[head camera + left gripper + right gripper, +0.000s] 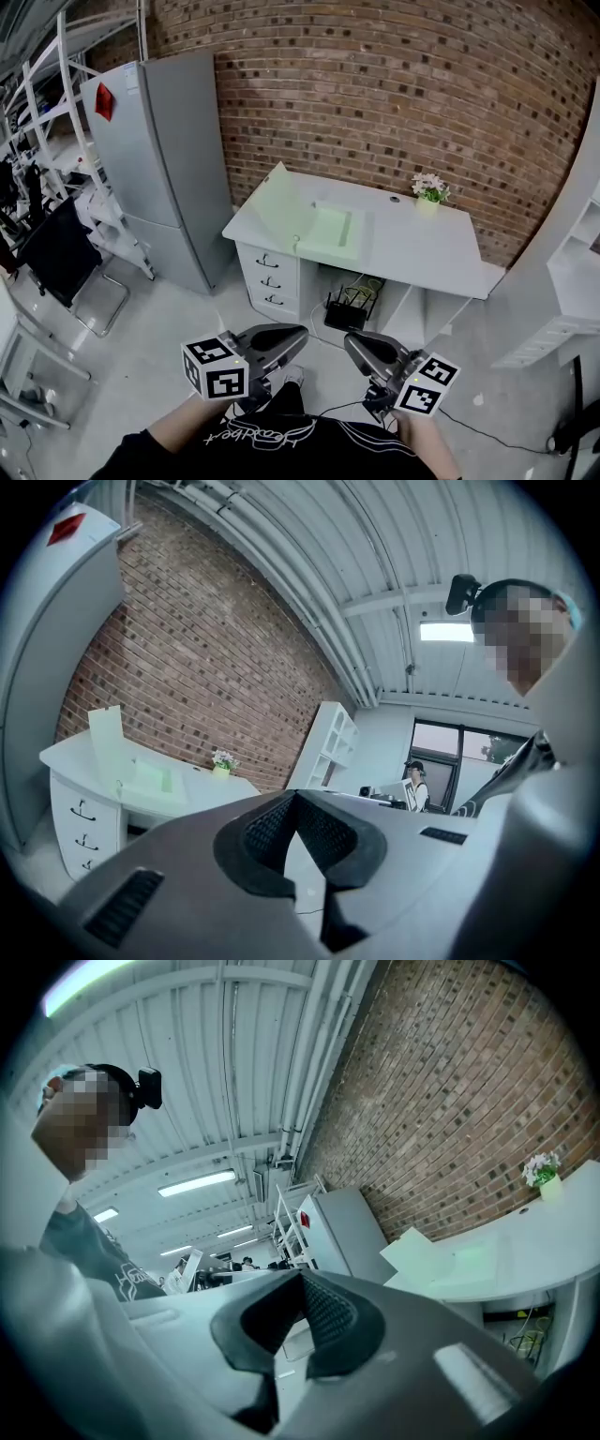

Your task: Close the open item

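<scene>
Brick wall (pixel 394 84) behind white desk (pixel 427 246) w/ pale-green box (pixel 333 232), lid (pixel 279 202) upright; L tool (pixel 296 337) & R tool (pixel 354 343) together, empty.

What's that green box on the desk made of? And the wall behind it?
The green box looks like thin plastic or card, pale and matte. Its raised lid stands flat and stiff, but I can't tell which material it is. The wall is bare brick, rough and reddish brown, with pale mortar lines showing.
</scene>
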